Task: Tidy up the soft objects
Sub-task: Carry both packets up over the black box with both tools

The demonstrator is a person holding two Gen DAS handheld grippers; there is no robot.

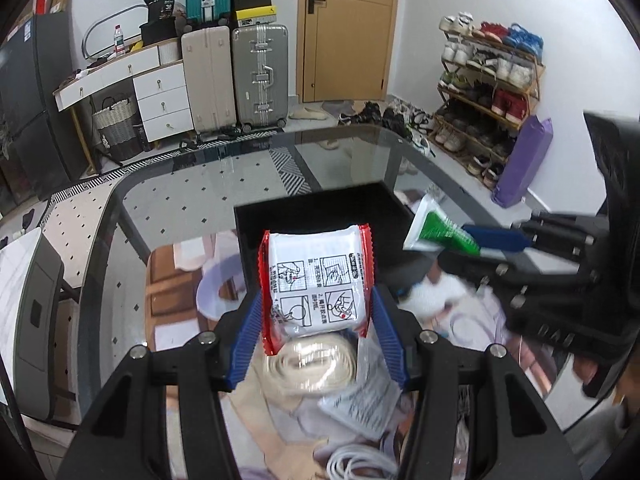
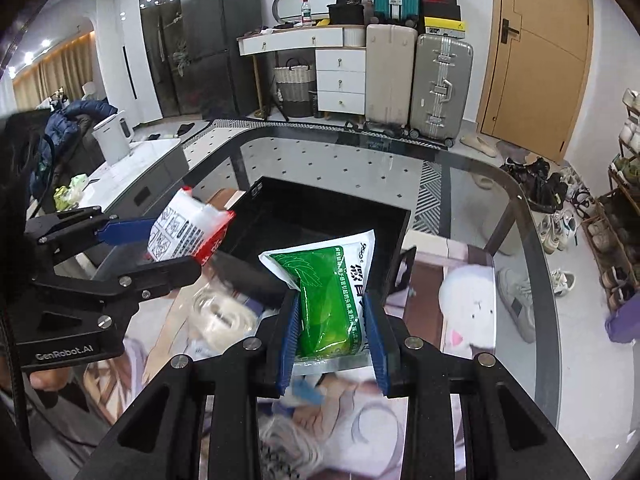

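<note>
Left wrist view: my left gripper (image 1: 318, 308) clenched on red-edged white packet (image 1: 316, 280), held above glass surface (image 1: 160, 200), just before black tray (image 1: 316, 220). Right wrist view: my right gripper (image 2: 334, 312) grasping green and white pouch (image 2: 328, 300), raised near same tray's front edge. Blurred below, between grippers: what looks like rolled beige bandage (image 1: 308, 364) in clear wrap, on printed mat (image 2: 460, 280).

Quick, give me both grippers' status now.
Left gripper: shut on the red-and-white packet.
Right gripper: shut on the green packet.
</note>
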